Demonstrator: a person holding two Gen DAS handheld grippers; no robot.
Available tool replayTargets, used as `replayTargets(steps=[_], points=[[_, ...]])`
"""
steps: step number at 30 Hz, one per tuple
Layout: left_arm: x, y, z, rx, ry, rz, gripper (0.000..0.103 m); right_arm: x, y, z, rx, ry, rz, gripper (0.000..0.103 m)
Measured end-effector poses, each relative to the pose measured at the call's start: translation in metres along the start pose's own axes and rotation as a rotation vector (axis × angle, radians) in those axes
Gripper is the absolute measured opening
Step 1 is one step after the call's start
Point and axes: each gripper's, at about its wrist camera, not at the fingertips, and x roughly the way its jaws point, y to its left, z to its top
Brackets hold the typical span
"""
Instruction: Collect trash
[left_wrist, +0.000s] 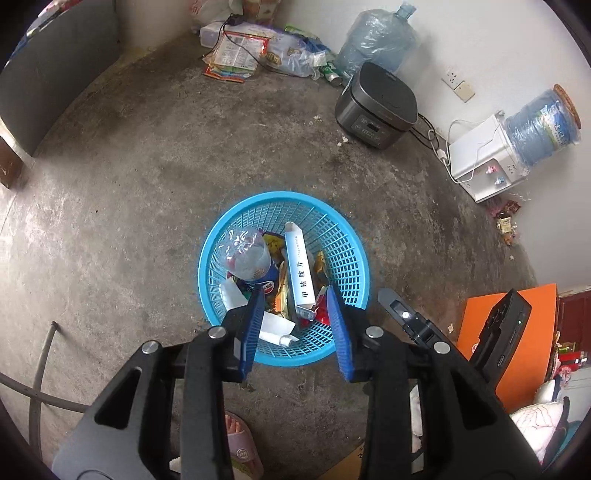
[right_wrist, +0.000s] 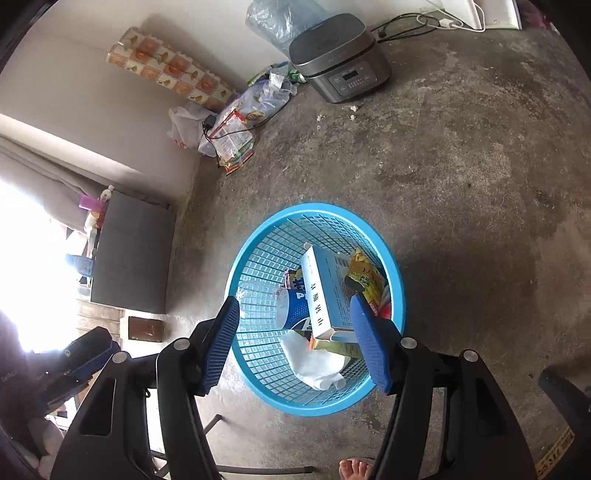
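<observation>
A blue mesh waste basket (left_wrist: 343, 240) stands on the concrete floor and shows in both views (right_wrist: 258, 258). It holds a clear plastic bottle (left_wrist: 247, 254) with a blue label, a long white box (left_wrist: 301, 271), snack wrappers (left_wrist: 282, 291) and white tissue (right_wrist: 314, 363). My left gripper (left_wrist: 295, 295) is open and empty just above the basket's near rim. My right gripper (right_wrist: 295, 304) is open and empty above the basket too. The right gripper's body (left_wrist: 410, 317) shows beside the left one.
A grey rice cooker (left_wrist: 380, 105) stands by the far wall with cables. Loose bags and wrappers (left_wrist: 255, 51) lie in the corner. A water dispenser (left_wrist: 487, 158) and water jugs (left_wrist: 373, 40) stand along the wall. A grey cabinet (right_wrist: 133, 254) is at left. A sandalled foot (left_wrist: 240, 443) is near.
</observation>
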Motion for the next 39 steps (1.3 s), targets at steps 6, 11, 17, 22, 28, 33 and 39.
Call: replayTargets(steps=[6,11,17,22,28,33,39], points=[[-0.133,-0.008,-0.024,0.11,-0.263,-0.008,0.064,-0.076,0.058,-0.017,-0.194,-0.129,0.057,0.061],[-0.253,0.003,-0.079,0.104,-0.506,0.065,0.087,-0.152,0.119,-0.059,-0.393,-0.266,0.12,0.076],[-0.36,0.023,-0.161,-0.035,-0.696,0.263,0.094,-0.246,0.185,-0.116,-0.611,-0.446,0.18,0.094],[-0.401,0.039,-0.233,-0.105,-0.753,0.457,0.094,-0.304,0.223,-0.168,-0.756,-0.531,0.2,0.096],[-0.405,0.078,-0.291,-0.293,-0.71,0.509,0.094,-0.306,0.244,-0.23,-0.848,-0.41,0.102,0.096],[-0.386,0.101,-0.331,-0.345,-0.588,0.573,0.094,-0.286,0.244,-0.27,-0.907,-0.266,0.01,0.096],[-0.356,0.131,-0.365,-0.494,-0.454,0.558,0.094,-0.264,0.244,-0.295,-1.004,-0.163,-0.096,0.096]])
